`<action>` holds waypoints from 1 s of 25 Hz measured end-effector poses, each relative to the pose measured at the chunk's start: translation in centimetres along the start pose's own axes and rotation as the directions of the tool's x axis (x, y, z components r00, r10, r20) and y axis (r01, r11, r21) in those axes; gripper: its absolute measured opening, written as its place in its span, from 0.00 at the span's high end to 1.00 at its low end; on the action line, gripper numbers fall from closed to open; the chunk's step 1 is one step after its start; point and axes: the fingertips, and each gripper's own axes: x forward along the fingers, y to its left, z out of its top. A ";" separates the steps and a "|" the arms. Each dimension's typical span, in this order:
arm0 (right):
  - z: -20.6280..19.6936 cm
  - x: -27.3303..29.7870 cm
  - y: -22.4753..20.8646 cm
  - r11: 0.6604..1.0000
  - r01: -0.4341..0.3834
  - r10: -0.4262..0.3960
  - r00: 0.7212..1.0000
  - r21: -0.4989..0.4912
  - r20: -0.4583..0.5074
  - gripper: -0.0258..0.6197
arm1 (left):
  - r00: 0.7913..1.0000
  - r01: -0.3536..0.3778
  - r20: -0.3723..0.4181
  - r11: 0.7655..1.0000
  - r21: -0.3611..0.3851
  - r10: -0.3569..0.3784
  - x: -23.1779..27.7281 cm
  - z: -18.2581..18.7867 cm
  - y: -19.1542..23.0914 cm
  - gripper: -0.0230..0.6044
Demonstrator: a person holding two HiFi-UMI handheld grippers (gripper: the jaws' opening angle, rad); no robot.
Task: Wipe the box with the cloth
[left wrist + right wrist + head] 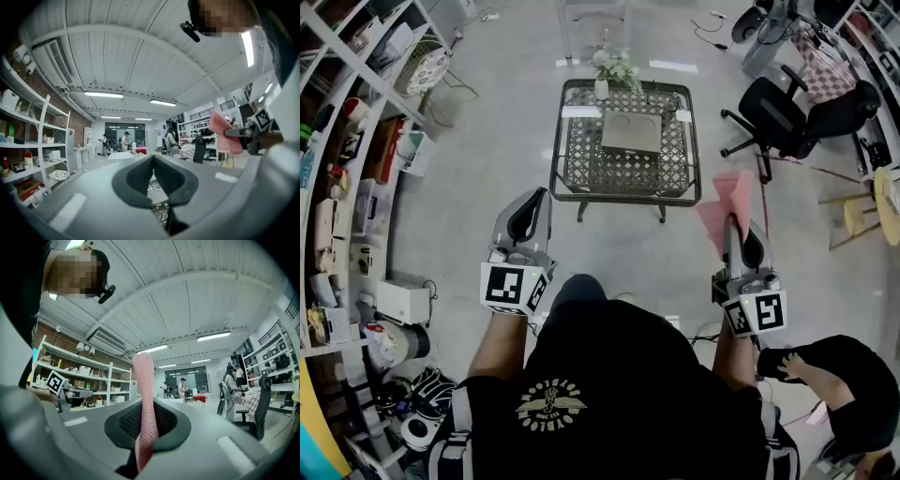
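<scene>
The right gripper pinches the pink cloth; the left gripper is pressed together, empty.

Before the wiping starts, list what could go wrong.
The cloth is pinched in the right hand-held gripper by a narrow strip, and the rest hangs loose. It may slip out or bunch up.
The box lies free on the table, while the left hand-held gripper is shut, empty and away from it. The box may slide.
A vase stands near the box's far edge. A long stroke could tip it.
</scene>
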 end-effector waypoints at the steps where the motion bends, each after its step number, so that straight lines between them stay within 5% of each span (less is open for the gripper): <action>1: 0.0 0.0 -0.1 1.000 -0.001 0.001 1.000 0.005 0.004 0.93 | 1.000 -0.003 -0.007 1.000 0.000 0.003 -0.2 -0.2 0.1 0.96; 25: -2.0 6.7 -0.9 0.995 0.080 -0.080 0.997 0.057 -0.015 0.93 | 0.994 0.102 -0.036 0.995 0.010 -0.102 7.1 -1.5 3.7 0.96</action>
